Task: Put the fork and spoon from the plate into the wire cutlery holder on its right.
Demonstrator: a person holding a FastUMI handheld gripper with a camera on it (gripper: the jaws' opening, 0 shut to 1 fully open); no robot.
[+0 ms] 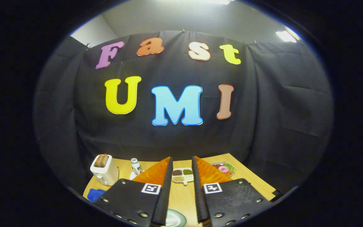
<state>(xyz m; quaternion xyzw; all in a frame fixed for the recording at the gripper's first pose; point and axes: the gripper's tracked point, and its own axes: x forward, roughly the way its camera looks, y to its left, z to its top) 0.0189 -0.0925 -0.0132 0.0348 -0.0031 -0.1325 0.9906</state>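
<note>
Seen from the camera riding on the claw [181, 164], the two fingers reach forward side by side with a narrow gap between them. They are parted a little, not pressed together, and nothing is held between them or touches them. Each finger carries a small square printed marker near its base.

Below the fingers lies a pale wooden surface [250, 179] set against the booth's dark cloth wall. Close under the base of the fingers, in the gap between them, part of the rim of a round plate [174, 219] shows; what lies on it is hidden, so the fork and spoon cannot be made out, and the wire cutlery holder cannot be picked out either.

Just ahead of the fingertips, seen through the gap, sits a small white divided tray [182, 175]. Its compartments hold dark and greenish grains or seeds, one kind per section.

Beyond the right finger is a round dish [224, 168] with pink, red and green food on it.

Beyond the left finger stands a small white bottle [135, 165] with a pale cap. Further left is a white toaster [104, 169] with two slices of toast upright in its slots. Near it, a blue cloth [95, 194] lies at the surface's edge.
</note>
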